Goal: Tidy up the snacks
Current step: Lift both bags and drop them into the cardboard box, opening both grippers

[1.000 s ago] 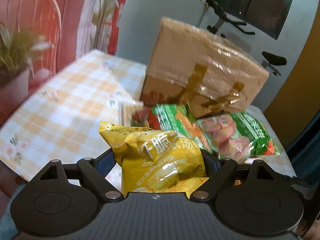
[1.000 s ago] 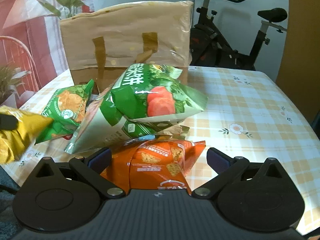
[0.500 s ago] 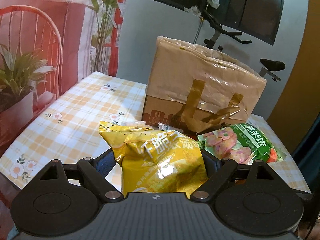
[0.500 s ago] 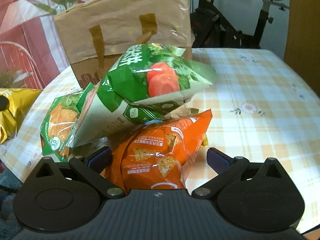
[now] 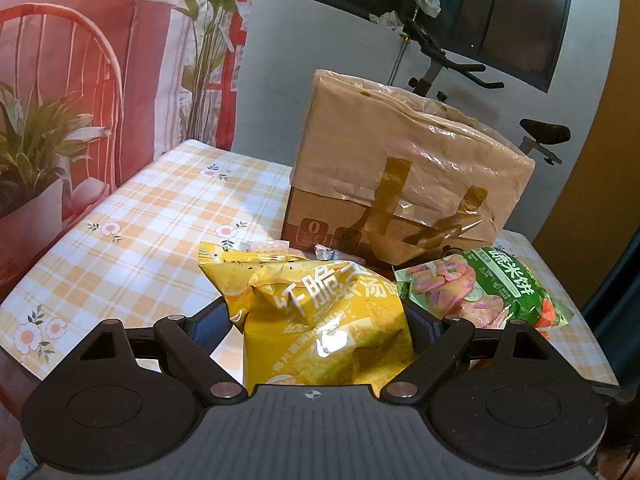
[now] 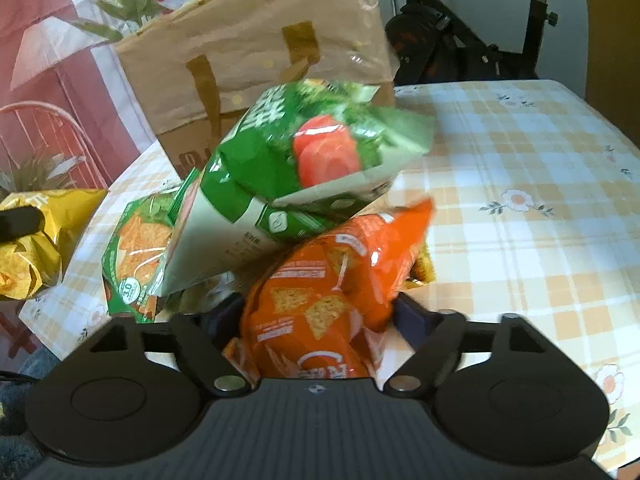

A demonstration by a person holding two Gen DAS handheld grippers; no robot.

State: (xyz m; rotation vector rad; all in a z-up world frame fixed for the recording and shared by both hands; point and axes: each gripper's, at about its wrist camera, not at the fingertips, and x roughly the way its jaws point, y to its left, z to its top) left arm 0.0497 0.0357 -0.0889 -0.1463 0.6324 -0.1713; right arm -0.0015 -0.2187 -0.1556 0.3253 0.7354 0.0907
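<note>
My left gripper (image 5: 320, 316) is shut on a yellow snack bag (image 5: 320, 320) and holds it above the table's near edge; the bag also shows at the left of the right wrist view (image 6: 36, 240). My right gripper (image 6: 320, 312) is shut on an orange chip bag (image 6: 336, 280), lifted off the table. A large green bag with a tomato picture (image 6: 304, 168) leans on top of the orange bag. A smaller green bag (image 6: 136, 252) lies left of it. In the left wrist view a green bag (image 5: 480, 288) lies at the right.
A tall brown paper bag with handles (image 5: 408, 176) stands at the middle of the checked tablecloth (image 5: 140, 232); it also shows in the right wrist view (image 6: 256, 48). An exercise bike (image 6: 480, 32) stands behind the table. A potted plant (image 5: 32, 160) is at the left.
My right gripper has lifted the orange bag, and the big green bag on it has tipped up. My left gripper has pulled back and up with the yellow bag.
</note>
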